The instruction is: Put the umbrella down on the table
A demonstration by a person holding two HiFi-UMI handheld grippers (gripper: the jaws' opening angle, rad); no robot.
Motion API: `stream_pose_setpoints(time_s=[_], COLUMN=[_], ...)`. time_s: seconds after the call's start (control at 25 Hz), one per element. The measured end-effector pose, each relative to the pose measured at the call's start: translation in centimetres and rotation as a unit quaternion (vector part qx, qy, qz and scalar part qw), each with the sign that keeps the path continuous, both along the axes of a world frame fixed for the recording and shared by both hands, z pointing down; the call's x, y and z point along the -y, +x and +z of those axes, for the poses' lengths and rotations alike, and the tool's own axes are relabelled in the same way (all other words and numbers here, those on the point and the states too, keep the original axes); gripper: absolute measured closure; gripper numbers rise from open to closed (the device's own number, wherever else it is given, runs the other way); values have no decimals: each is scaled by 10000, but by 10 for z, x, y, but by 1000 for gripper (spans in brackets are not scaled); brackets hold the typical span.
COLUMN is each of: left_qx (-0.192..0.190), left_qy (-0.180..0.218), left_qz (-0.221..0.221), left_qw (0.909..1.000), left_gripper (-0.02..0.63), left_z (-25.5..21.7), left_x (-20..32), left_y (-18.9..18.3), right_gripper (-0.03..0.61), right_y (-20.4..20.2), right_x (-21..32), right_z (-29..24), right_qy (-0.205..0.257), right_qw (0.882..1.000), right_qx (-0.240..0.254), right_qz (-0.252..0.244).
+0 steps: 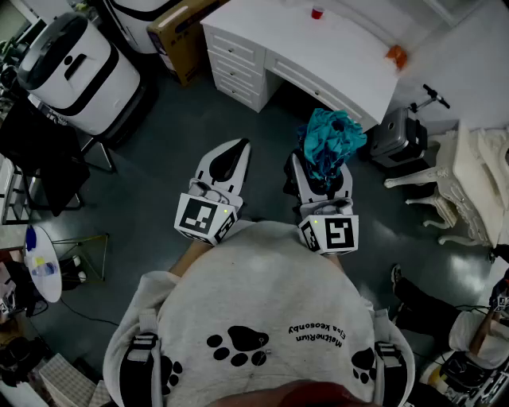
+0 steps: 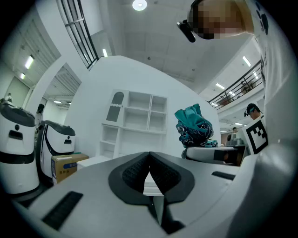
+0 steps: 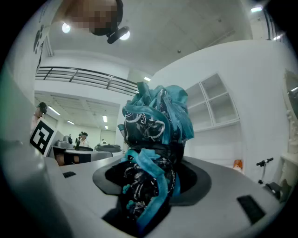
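Note:
A folded teal and black patterned umbrella (image 1: 330, 147) stands upright between the jaws of my right gripper (image 1: 322, 173), which is shut on its lower part. In the right gripper view the umbrella (image 3: 156, 125) fills the gap of that gripper (image 3: 151, 186) and rises above it. My left gripper (image 1: 229, 155) is held level beside it, jaws together and nothing in them (image 2: 149, 173); from there the umbrella (image 2: 194, 125) shows at the right. The white table (image 1: 318, 48), a desk with drawers, stands ahead of both grippers across a stretch of dark floor.
On the desk are a small red cup (image 1: 317, 12) and an orange item (image 1: 396, 56). A cardboard box (image 1: 179, 36) and a white machine (image 1: 75, 67) stand at the left. A scooter (image 1: 406, 131) and a white chair (image 1: 465, 183) are at the right. White shelves (image 2: 137, 116) back the desk.

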State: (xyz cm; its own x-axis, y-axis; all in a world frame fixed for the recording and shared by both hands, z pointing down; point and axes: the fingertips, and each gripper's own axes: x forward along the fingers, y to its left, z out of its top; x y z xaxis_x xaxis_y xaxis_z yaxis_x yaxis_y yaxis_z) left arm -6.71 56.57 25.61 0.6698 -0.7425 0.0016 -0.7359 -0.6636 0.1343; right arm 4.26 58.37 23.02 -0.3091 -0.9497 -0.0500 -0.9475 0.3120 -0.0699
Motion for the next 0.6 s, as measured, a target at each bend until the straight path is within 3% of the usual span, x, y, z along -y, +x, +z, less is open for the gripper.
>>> stream_pose_setpoints(time_s=[0.6], left_qx=[-51], left_qy=[121], left_qz=[-81], left_qw=[9999], left_gripper=[595], left_z=[-6], left_x=[24], left_y=[-33], right_gripper=[313], right_y=[-14], right_x=[15], right_z=[13], right_qy=[-171], right_qw=[9998], right_qx=[-104], right_qz=[73])
